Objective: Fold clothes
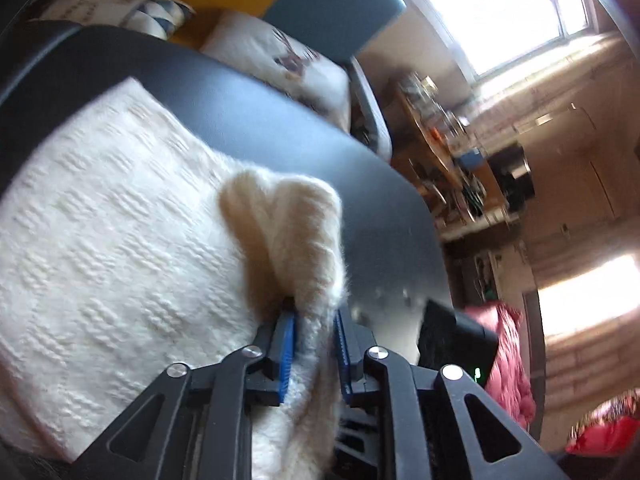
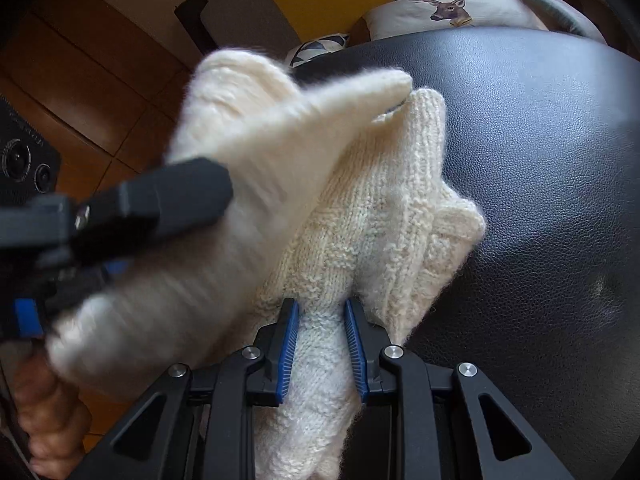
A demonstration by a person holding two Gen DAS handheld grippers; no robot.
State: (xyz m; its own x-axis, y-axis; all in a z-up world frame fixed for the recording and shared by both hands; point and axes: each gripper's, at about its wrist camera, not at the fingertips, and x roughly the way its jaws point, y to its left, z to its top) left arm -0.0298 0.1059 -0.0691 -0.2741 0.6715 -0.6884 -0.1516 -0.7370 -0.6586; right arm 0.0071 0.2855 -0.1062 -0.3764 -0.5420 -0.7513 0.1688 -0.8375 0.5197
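The cream knit sweater [image 1: 120, 240] lies on a black leather surface [image 1: 280, 128], its broad flat body spread to the near left in the left wrist view and running away toward the far left; the left gripper [image 1: 315, 344] has its blue-padded jaws closed on a raised fold of that knit, the pinched ridge standing up and pointing away from the camera along the fingers; in the right wrist view the right gripper [image 2: 322, 344] likewise clamps a gathered strip of the sweater between its blue pads, the knit fanning out from the jaws toward the far side, its long axis running near to far with lobes spilling right onto the black leather; only this view shows the left gripper from outside, a blurred dark body at the left edge with knit draped under it, and part of the person's hand [image 2: 48, 412] at the near left; it alone shows a deer-print cushion [image 2: 444, 10] at the far right; the left wrist view alone shows a bright window [image 1: 500, 8], a cluttered wooden shelf [image 1: 448, 152] and red fabric [image 1: 508, 360] at the right
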